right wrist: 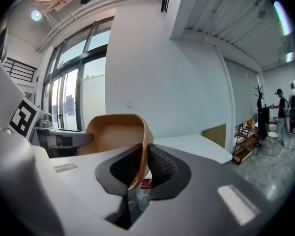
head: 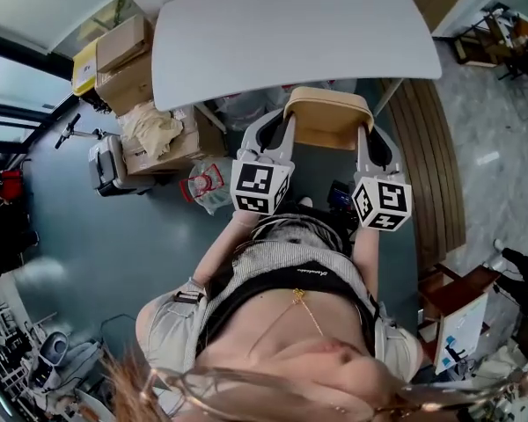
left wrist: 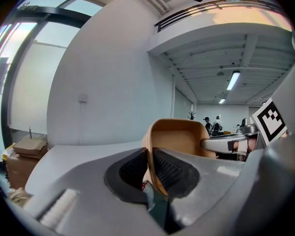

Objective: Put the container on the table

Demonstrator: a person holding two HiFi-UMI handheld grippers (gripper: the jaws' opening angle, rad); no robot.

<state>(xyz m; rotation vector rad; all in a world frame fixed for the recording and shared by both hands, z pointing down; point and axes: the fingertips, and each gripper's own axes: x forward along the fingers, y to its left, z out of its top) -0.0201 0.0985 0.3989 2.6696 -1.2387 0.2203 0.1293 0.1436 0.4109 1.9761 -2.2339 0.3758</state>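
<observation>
In the head view, the tan container [head: 327, 114] is at the near edge of the white table [head: 290, 33], held between the two grippers in front of the person. The left gripper [head: 286, 123] has the container's left wall and the right gripper [head: 366, 134] has its right wall, with the marker cubes on the side away from the table. From here I cannot tell if the container's bottom touches the table. Cardboard boxes [head: 123, 60] stand to the left of the table, and a wooden slatted piece [head: 427, 165] lies to its right. In the left gripper view, the jaws of the left gripper [left wrist: 150, 166] are almost together, with only the thin wall of the container [left wrist: 179, 136] pinched between the ribbed pads. The open hollow of the container faces this camera. The table [left wrist: 78, 156] spreads behind the jaws, and the right gripper [left wrist: 209, 142] reaches in at the container's far wall. In the right gripper view, the right gripper [right wrist: 144, 163] is closed in the same way on the other wall of the container [right wrist: 115, 132], with the pads pressed on both faces of it. The table [right wrist: 201, 149] shows beyond the jaws, and the left gripper [right wrist: 88, 137] comes to the far side of the container.
</observation>
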